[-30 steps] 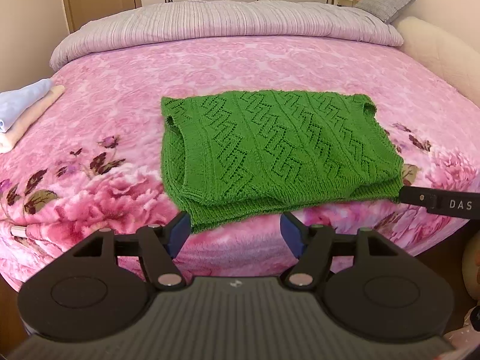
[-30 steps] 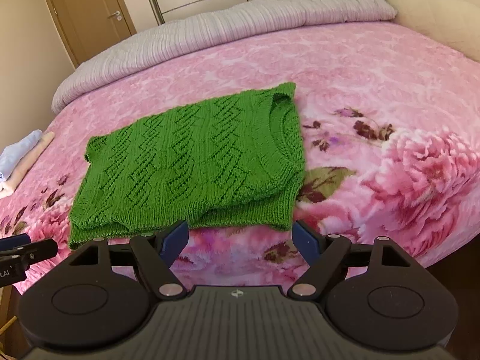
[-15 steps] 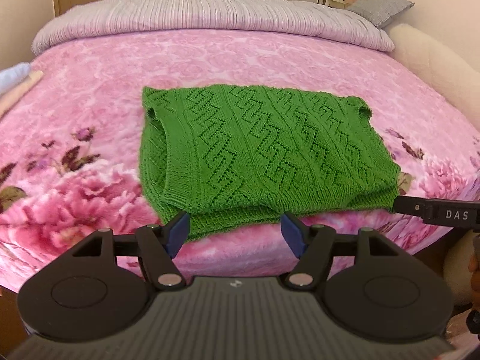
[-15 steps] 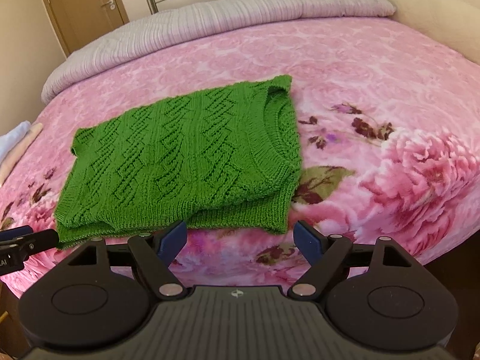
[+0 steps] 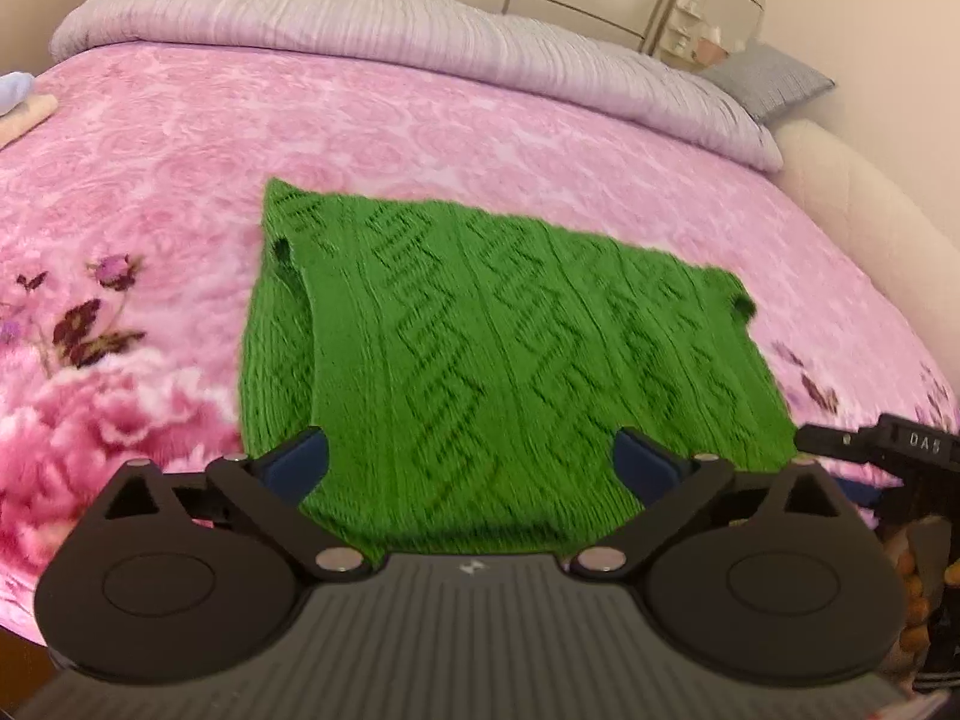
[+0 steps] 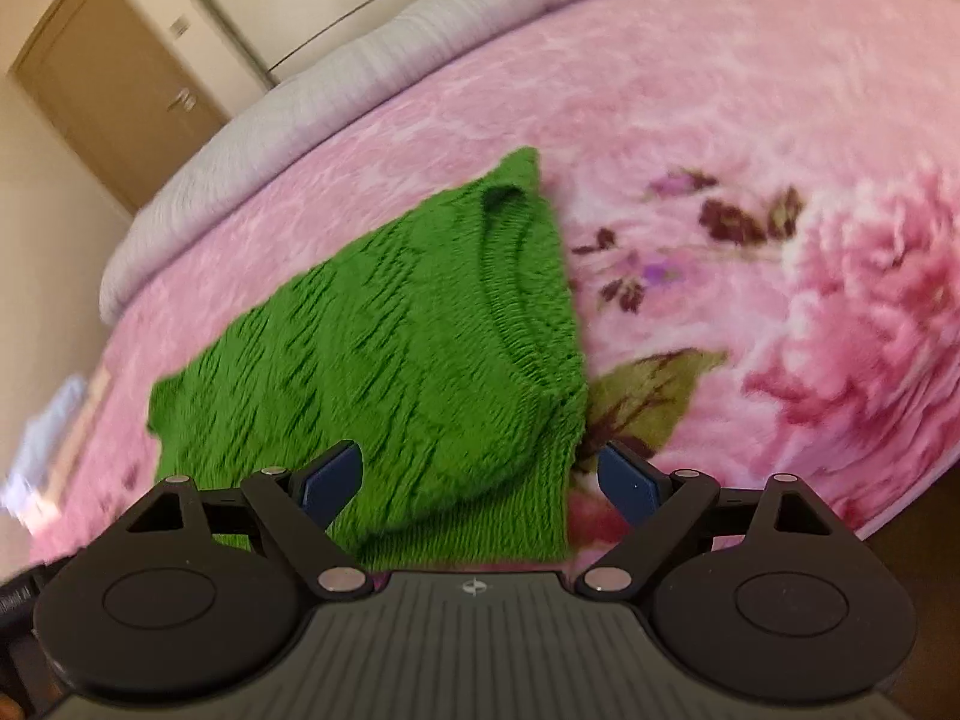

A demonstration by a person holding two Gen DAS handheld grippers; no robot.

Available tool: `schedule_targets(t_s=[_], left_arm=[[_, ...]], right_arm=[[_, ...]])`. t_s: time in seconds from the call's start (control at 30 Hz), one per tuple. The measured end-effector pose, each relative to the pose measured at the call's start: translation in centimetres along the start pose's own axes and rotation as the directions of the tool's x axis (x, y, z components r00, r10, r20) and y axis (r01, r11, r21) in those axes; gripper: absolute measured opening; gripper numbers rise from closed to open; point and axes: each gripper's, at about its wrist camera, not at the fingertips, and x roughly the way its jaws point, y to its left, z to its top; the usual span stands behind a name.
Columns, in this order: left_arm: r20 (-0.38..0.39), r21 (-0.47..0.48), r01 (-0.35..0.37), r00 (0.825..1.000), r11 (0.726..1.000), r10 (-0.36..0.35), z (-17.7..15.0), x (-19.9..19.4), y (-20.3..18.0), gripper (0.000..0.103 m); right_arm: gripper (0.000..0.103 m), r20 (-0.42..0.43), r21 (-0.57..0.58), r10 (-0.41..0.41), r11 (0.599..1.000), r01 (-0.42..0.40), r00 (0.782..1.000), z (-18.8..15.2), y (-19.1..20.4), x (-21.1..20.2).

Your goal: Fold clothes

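A green knitted sweater (image 5: 480, 348) lies folded flat on the pink floral bedspread (image 5: 180, 150). It also shows in the right wrist view (image 6: 390, 360), collar end toward the right. My left gripper (image 5: 471, 468) is open and empty, its jaws wide over the sweater's near edge. My right gripper (image 6: 480, 477) is open and empty, over the sweater's near right corner. The tip of the right gripper (image 5: 888, 450) shows at the right edge of the left wrist view.
A grey quilt (image 5: 390, 18) lies across the far side of the bed. Folded pale clothes (image 5: 24, 105) sit at the far left. A grey pillow (image 5: 768, 81) and a cream headboard (image 5: 870, 210) are at the right. A wooden door (image 6: 120, 96) stands beyond.
Both grippers have moved forward and down toward the sweater's near edge. The left jaws have opened wider. The sweater has not moved.
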Motion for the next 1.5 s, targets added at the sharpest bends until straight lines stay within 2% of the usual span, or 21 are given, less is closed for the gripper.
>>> schedule_targets(t_s=[0.07, 0.1, 0.2, 0.23, 0.27, 0.33, 0.37, 0.4, 0.43, 0.5, 0.77, 0.9, 1.03, 1.1, 1.13, 1.23, 1.27, 1.33, 1.5], left_arm=[[0.012, -0.019, 0.035, 0.999, 0.999, -0.035, 0.5, 0.3, 0.6, 0.101], [0.015, -0.027, 0.052, 0.999, 0.998, -0.052, 0.7, 0.5, 0.9, 0.101], [-0.013, -0.038, 0.102, 0.995, 0.994, -0.103, 1.1, 1.4, 1.6, 0.098], [-0.023, -0.032, 0.119, 0.993, 0.992, -0.120, 1.1, 1.7, 1.9, 0.096], [-0.028, -0.024, 0.127, 0.991, 0.992, -0.128, 1.1, 2.1, 2.0, 0.090], [-0.035, -0.006, 0.126, 0.991, 0.992, -0.126, 0.9, 2.8, 2.2, 0.071], [-0.042, 0.002, 0.121, 0.992, 0.993, -0.121, 0.8, 3.2, 2.3, 0.056], [-0.053, 0.006, 0.115, 0.992, 0.993, -0.114, 0.7, 3.6, 2.5, 0.047], [-0.053, 0.008, 0.111, 0.992, 0.994, -0.111, 0.6, 3.8, 2.7, 0.044], [-0.044, 0.008, 0.118, 0.992, 0.993, -0.117, 0.6, 3.7, 3.1, 0.037], [-0.053, 0.011, 0.144, 0.988, 0.990, -0.143, 0.3, 3.8, 3.8, 0.038], [-0.056, -0.027, 0.168, 0.984, 0.985, -0.169, 0.6, 3.5, 4.4, 0.037], [-0.053, -0.065, 0.195, 0.979, 0.979, -0.199, 0.9, 3.2, 4.9, 0.035], [-0.049, -0.076, 0.207, 0.976, 0.975, -0.211, 1.1, 3.1, 5.0, 0.035], [-0.046, -0.081, 0.213, 0.975, 0.974, -0.218, 1.1, 3.1, 5.0, 0.035], [-0.039, -0.097, 0.232, 0.971, 0.968, -0.236, 1.4, 2.9, 5.1, 0.035], [-0.040, -0.103, 0.234, 0.970, 0.967, -0.239, 1.4, 3.0, 5.1, 0.035], [-0.056, -0.113, 0.223, 0.972, 0.968, -0.230, 1.2, 3.5, 5.1, 0.035], [-0.072, -0.113, 0.222, 0.970, 0.968, -0.231, 0.9, 3.8, 5.0, 0.035]], right_arm=[[0.085, 0.001, 0.049, 0.023, 0.999, -0.023, 1.000, 0.4, -1.0, 0.7], [0.079, 0.001, 0.072, 0.032, 0.997, -0.032, 0.999, 0.6, -1.5, 1.0], [0.066, -0.012, 0.131, 0.050, 0.990, -0.048, 0.999, 1.0, -2.8, 1.7], [0.066, -0.016, 0.151, 0.056, 0.987, -0.053, 0.998, 1.1, -3.2, 2.0], [0.066, -0.020, 0.170, 0.062, 0.984, -0.058, 0.998, 1.2, -3.7, 2.2], [0.066, -0.020, 0.197, 0.083, 0.977, -0.078, 0.996, 1.4, -4.2, 2.4], [0.064, -0.018, 0.205, 0.093, 0.975, -0.088, 0.995, 1.4, -4.4, 2.5], [0.058, -0.016, 0.209, 0.097, 0.974, -0.091, 0.995, 1.5, -4.6, 2.5], [0.056, -0.015, 0.213, 0.101, 0.972, -0.095, 0.995, 1.6, -4.7, 2.5], [0.045, -0.012, 0.221, 0.110, 0.970, -0.105, 0.994, 1.7, -5.0, 2.6], [0.044, 0.017, 0.263, 0.150, 0.953, -0.149, 0.989, 1.6, -5.3, 3.6], [0.036, 0.050, 0.337, 0.229, 0.912, -0.232, 0.972, 1.2, -6.1, 4.0], [0.036, 0.093, 0.457, 0.287, 0.838, -0.297, 0.953, 0.7, -7.9, 4.7], [0.041, 0.130, 0.502, 0.276, 0.810, -0.304, 0.952, 0.8, -8.5, 4.5], [0.042, 0.145, 0.495, 0.255, 0.818, -0.293, 0.956, 1.0, -8.4, 4.1], [0.043, 0.144, 0.393, 0.185, 0.891, -0.227, 0.972, 2.1, -7.5, 3.6], [0.044, 0.136, 0.368, 0.184, 0.903, -0.222, 0.973, 2.4, -7.4, 3.8], [0.046, 0.114, 0.349, 0.229, 0.902, -0.254, 0.967, 2.6, -7.6, 4.8], [0.045, 0.057, 0.353, 0.355, 0.867, -0.352, 0.933, 2.3, -8.2, 5.5]])
